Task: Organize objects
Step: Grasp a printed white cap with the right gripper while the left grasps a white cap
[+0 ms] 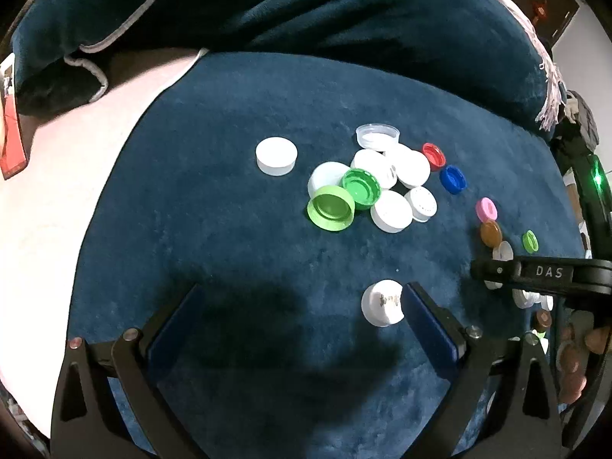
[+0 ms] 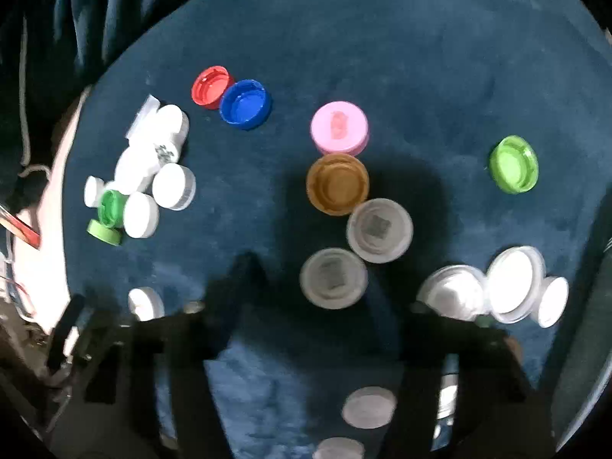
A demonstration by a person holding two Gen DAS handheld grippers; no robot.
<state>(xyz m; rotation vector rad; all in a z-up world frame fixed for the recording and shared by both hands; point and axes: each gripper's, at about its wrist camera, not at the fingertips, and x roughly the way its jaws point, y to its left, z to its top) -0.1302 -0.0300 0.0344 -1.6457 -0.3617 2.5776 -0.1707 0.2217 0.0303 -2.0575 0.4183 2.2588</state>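
sorting of caps (image 1: 367, 187) on the blue cloth (image 1: 229, 229) underway. left hand-held gripper (image 1: 302, 302) wide open, empty, a white cap (image 1: 380, 302) beside its right finger. right hand-held gripper (image 2: 313, 298) open, empty. next: centre and close.

A deep blue plush cloth (image 1: 237, 229) covers the whole work surface, its nap mottled under soft overhead light. Dark shadows pool across it near the bottom in both views. Behind it rises a big dark blue cushion (image 1: 344, 11) with grey piping (image 1: 126, 26) along its seam. To the left, a pale pink surface (image 1: 49, 199) shows beyond the cloth's edge, brightly lit. A red strip (image 1: 11, 141) stands at the far left. Up in the right corner, a dark brown door (image 1: 543, 4) sits against a light wall (image 1: 577, 38). A pink fringed fabric (image 1: 550, 88) hangs beside the cushion. A green light (image 1: 596, 178) glows at the right edge.
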